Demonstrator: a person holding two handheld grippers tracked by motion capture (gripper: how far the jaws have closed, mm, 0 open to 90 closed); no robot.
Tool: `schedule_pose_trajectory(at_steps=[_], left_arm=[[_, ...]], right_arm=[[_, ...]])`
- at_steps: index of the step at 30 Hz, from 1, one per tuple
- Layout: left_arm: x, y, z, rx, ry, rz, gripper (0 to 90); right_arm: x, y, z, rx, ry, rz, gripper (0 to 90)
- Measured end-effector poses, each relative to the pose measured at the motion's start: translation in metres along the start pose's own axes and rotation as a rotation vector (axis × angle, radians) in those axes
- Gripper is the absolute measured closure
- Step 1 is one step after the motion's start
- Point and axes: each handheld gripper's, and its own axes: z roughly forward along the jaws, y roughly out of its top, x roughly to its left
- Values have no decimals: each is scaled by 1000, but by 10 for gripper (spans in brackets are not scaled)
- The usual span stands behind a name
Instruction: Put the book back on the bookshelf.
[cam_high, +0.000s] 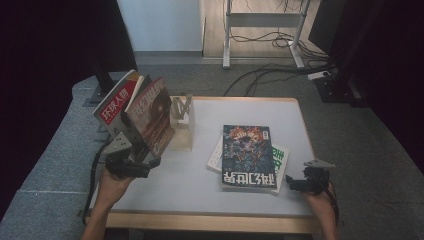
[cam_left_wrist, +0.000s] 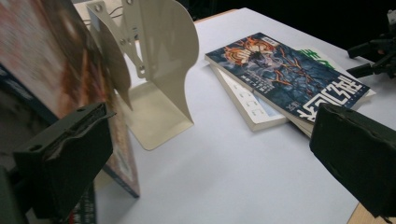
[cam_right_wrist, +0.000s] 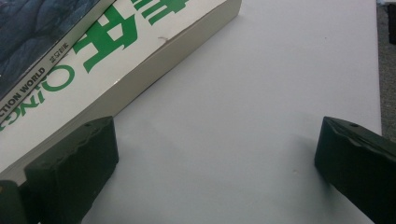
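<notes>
On the tabletop (cam_high: 200, 185) from above, the left claw (cam_high: 132, 165) sits wide open at the leaning magazines (cam_high: 150, 115) by the bookend (cam_high: 182, 120), its own view showing nothing gripped, while the right claw (cam_right_wrist: 210, 172) gapes empty beside the stacked books (cam_right_wrist: 116, 51).

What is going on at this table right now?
A person works with a claw in each hand. The left claw is open beside magazines leaning against a cream bookend. The right claw is open next to a stack of books lying flat on the white table, not gripping it.
</notes>
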Motion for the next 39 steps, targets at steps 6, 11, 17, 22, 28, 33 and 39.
schedule_pose_trajectory(at_steps=[6, 11, 17, 22, 28, 33, 39], left_arm=[[-2, -19, 23, 53, -9, 18, 0], [-2, -35, 39, 83, -16, 14, 0], [-2, -50, 53, 105, -16, 14, 0], [-4, -59, 66, 145, -10, 34, 0], [-3, -71, 79, 202, -12, 39, 0], [-4, -79, 87, 258, -7, 62, 0], [-5, -88, 99, 314, -24, 62, 0]], right_arm=[[0, 0, 0, 0, 0, 0, 0], [0, 0, 0, -1, -1, -1, 0], [0, 0, 0, -1, -2, -1, 0], [0, 0, 0, -1, -2, -1, 0], [0, 0, 0, -1, -2, -1, 0], [0, 0, 0, 0, -2, -1, 0], [0, 0, 0, 0, -2, 0, 0]])
